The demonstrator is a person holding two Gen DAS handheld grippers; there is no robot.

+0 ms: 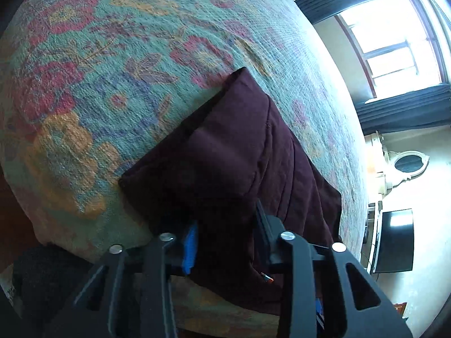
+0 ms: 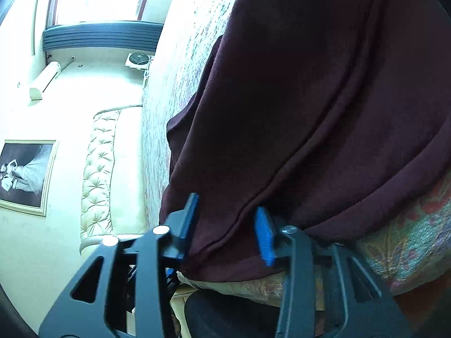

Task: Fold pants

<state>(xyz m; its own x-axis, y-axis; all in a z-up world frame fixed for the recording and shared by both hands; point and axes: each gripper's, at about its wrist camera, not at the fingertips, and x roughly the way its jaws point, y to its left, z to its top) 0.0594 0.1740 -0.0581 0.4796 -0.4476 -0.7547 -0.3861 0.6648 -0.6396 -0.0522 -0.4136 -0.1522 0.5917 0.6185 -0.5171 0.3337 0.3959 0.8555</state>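
1. One big bed (image 1: 118,64) is seen, covered by a flowery blanket in green, red and yellow.
2. One pair of dark red pants (image 1: 234,152) is laid on the blanket, near the bed's front edge. The pants are already folded into a thick pile, and the near edge hangs a little over the bed's side.
3. The pants are judged to be soft, light and floppy. They bend easily and are not likely to break or slip. A sag is expected wherever they are not held up.
4. The best place to hold is judged to be the near edge, at two spots apart, so the cloth is kept flat when lifted.
5. Two tongs are counted, one in each hand.
6. The left gripper (image 1: 225,239) is set around the near edge. One blue pad (image 1: 190,249) is seen beside the cloth, but the other is hidden, so a firm pinch cannot be told.
7. The right gripper (image 2: 227,231) has its two blue pads (image 2: 263,236) on either side of the hem, with cloth squeezed between them.
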